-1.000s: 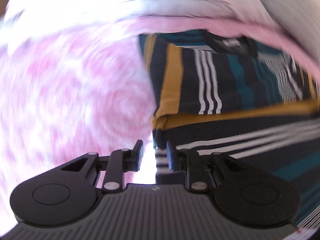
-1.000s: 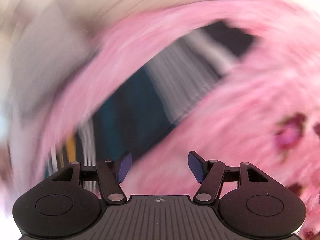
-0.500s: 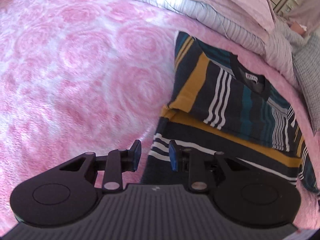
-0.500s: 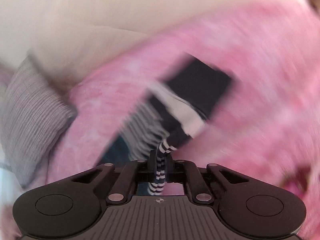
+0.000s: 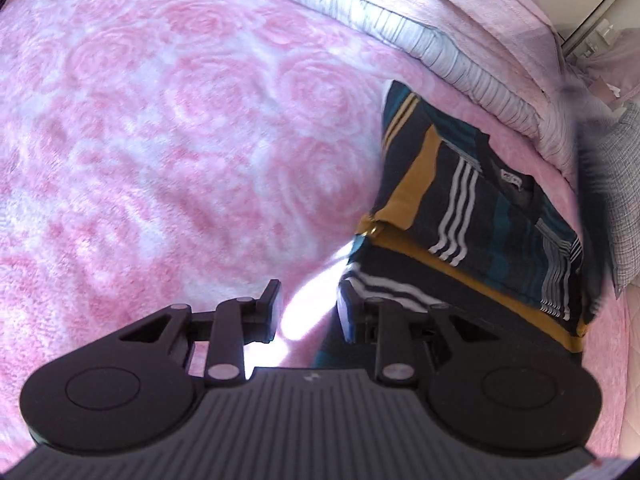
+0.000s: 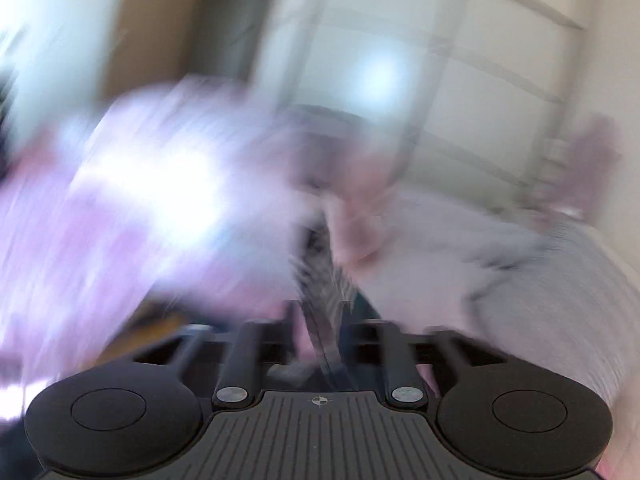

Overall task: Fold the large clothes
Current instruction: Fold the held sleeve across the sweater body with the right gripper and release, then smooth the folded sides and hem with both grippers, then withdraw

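Note:
A folded dark garment (image 5: 480, 216) with mustard, teal and white stripes lies on the pink rose-patterned blanket (image 5: 160, 140), at the right of the left wrist view. My left gripper (image 5: 308, 312) hovers at the garment's near left edge. Its jaws stand a little apart with only blanket showing between them, and the right fingertip (image 5: 346, 312) is over the striped hem. The right wrist view is badly blurred. My right gripper (image 6: 320, 320) has its jaws opening, with a strip of striped cloth (image 6: 320, 280) still hanging between them.
A ruffled white and pink pillow edge (image 5: 440, 52) runs along the far side of the bed. A grey checked cushion (image 5: 624, 208) lies at the right. A dark blurred streak (image 5: 588, 208) crosses the garment's right end. Pale wall and cupboard (image 6: 480, 60) fill the right view.
The left gripper slid left along the garment's near edge. The right gripper shut on a striped piece of cloth, swung up fast towards the room, and its jaws now stand apart.

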Demonstrator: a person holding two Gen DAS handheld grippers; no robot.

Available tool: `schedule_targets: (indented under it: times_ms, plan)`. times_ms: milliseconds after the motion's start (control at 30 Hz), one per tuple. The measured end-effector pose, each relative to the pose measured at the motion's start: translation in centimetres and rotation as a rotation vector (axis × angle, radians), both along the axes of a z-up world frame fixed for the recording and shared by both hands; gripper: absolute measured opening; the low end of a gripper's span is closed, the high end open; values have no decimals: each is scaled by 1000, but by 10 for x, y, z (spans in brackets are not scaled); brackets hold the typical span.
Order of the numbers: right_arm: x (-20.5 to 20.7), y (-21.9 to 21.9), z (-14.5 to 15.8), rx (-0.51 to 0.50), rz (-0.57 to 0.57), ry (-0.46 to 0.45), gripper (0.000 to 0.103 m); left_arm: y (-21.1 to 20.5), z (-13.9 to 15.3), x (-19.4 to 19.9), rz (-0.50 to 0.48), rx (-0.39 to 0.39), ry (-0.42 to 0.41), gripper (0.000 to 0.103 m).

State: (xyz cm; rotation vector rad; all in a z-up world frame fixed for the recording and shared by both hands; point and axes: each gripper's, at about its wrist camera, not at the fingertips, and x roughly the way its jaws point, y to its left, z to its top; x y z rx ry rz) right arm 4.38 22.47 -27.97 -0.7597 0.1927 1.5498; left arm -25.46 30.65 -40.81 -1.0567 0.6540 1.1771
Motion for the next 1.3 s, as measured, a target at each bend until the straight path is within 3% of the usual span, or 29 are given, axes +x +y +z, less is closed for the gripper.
schedule_targets:
  times_ms: [133,233,300,500,567,600,633,767,833,933,1000,1100,1233,1300]
  plan:
    - [0,-20,-73,-227,-113,-44,59,-2,-8,-10,1,-17,25,25]
    - [35,-36,-107,-302,-246,-112,59,2,-15,-9,-8,-24,32,25]
    - [58,-40,-119,-306,-276,-170,57,8,-17,-1,-19,-20,26,25]
    - [79,-37,-161,-307,-178,-378,41,30,-16,37,-87,19,7,25]
    - [85,-36,-177,-318,-149,-436,28,36,-14,48,-109,32,4,25]
    - [88,-35,-182,-321,-137,-452,20,39,-14,53,-116,36,1,25]
    - [93,-37,-182,-319,-125,-442,2,42,-12,59,-123,40,-5,25]
    - [121,-42,-173,-282,-214,-403,0,56,-8,75,-149,73,-10,25]
    - [137,-42,-173,-345,-266,-294,0,65,-9,85,-161,88,-10,25]
    - [130,-46,-186,-360,-181,-423,0,77,-11,99,-170,104,-3,26]
    - [130,-43,-186,-375,-173,-423,1,83,-10,109,-192,121,8,26]
    - [138,-40,-165,-390,-233,-284,6,91,-8,129,-251,185,57,26]
    - [173,-28,-121,-318,-395,162,25,107,-13,159,-322,243,125,26]
    - [187,-17,-112,-258,-445,280,29,115,-25,171,-348,228,158,26]
